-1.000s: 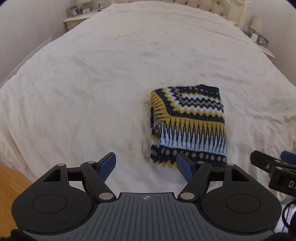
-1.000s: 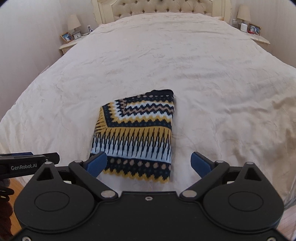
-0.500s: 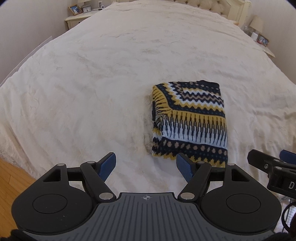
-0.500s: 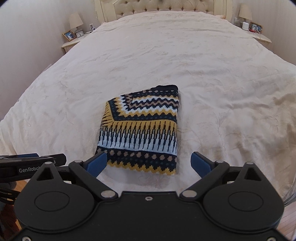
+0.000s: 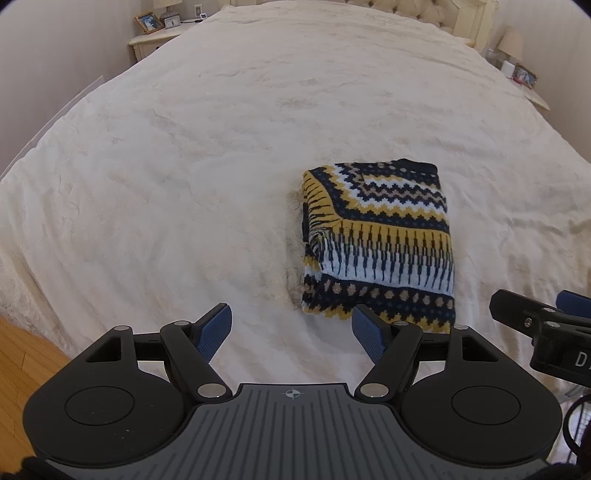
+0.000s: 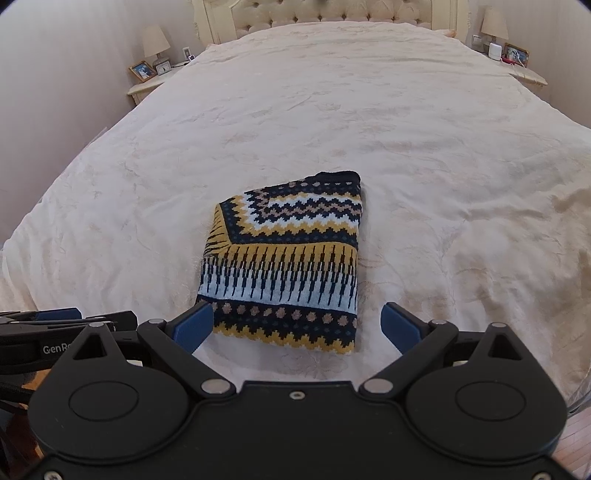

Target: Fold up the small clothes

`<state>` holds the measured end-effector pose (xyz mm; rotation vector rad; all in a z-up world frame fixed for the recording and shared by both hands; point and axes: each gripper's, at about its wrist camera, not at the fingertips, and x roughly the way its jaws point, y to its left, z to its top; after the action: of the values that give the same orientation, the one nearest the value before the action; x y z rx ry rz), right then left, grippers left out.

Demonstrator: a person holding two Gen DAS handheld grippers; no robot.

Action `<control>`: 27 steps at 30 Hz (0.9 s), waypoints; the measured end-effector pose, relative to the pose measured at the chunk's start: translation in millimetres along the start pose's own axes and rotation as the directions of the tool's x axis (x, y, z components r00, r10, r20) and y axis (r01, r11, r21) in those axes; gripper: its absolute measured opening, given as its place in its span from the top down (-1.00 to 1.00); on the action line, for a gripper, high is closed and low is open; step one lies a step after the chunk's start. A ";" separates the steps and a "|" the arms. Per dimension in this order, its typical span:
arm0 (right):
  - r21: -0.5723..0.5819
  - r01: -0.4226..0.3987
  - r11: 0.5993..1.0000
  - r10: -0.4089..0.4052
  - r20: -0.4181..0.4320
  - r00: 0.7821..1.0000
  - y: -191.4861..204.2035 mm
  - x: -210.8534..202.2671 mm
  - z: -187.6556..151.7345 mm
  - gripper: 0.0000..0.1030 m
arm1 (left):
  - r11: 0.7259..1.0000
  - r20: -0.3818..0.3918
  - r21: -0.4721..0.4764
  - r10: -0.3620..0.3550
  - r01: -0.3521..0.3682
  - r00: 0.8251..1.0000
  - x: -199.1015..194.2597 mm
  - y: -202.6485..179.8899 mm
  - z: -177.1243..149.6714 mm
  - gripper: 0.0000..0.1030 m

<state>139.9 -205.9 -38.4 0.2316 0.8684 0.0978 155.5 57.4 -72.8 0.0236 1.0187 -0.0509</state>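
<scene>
— Where's the sweater (image 6: 286, 266)?

— Folded into a neat rectangle on the cream bedspread (image 6: 369, 110), near the foot edge. Patterned in navy, mustard, white and tan zigzags. From the right wrist view, dead ahead at twelve o'clock; from the left wrist view, off at about one o'clock (image 5: 376, 240).

— And the right gripper (image 6: 297, 326)?

— Spread wide, grasping nothing. Blue pads (image 6: 194, 325) flanking the sweater's near hem: left pad overlapping the near-left corner in the view, right pad just off the near-right corner. Touching the knit or hovering above it: cannot tell.

— Left gripper (image 5: 291, 332)?

— Released too, empty between the pads. Right pad (image 5: 367, 332) just in front of the hem's near-left part, left pad over bare bedspread (image 5: 184, 166). Seen from the right wrist view as a black bar at nine o'clock, low on the frame (image 6: 66, 328).

— Anything else around?

— Tufted headboard (image 6: 332, 14) at twelve o'clock, far end of the bed. Nightstand (image 6: 147, 86) at eleven o'clock with a lamp (image 6: 155, 42) and a framed photo (image 6: 142, 71). Another lamp (image 6: 493, 22) at one o'clock. Wooden floor (image 5: 26, 347) at eight o'clock in the left wrist view.
</scene>
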 end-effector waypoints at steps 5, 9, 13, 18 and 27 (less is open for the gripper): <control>-0.002 0.002 1.000 -0.002 -0.003 1.000 0.4 0.7 -1.2 -0.89 | 1.000 0.001 0.009 0.003 -0.003 1.000 -0.1 -2.1 -0.5 -0.38; -0.003 0.003 1.000 -0.003 -0.005 1.000 0.1 0.8 -1.4 -0.89 | 1.000 -0.006 0.012 0.000 0.000 1.000 0.8 -3.1 -1.6 -0.38; 0.002 0.003 1.000 -0.003 -0.008 1.000 -1.6 1.2 -3.3 -0.89 | 1.000 -0.014 0.017 -0.001 0.001 1.000 1.9 -4.9 -4.3 -0.38; 0.010 0.002 1.000 -0.002 -0.009 1.000 -2.3 -0.3 -7.5 -0.89 | 1.000 -0.015 0.022 0.000 0.001 1.000 0.3 -5.2 -7.4 -0.38; 0.016 -0.002 1.000 0.002 -0.005 1.000 -0.9 -3.5 -11.1 -0.89 | 1.000 -0.015 0.028 -0.003 0.004 1.000 -2.1 -4.7 -9.6 -0.38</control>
<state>129.2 -205.6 -42.9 0.2476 0.8739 0.0930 146.0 53.2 -76.1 0.0480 1.0325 -0.0683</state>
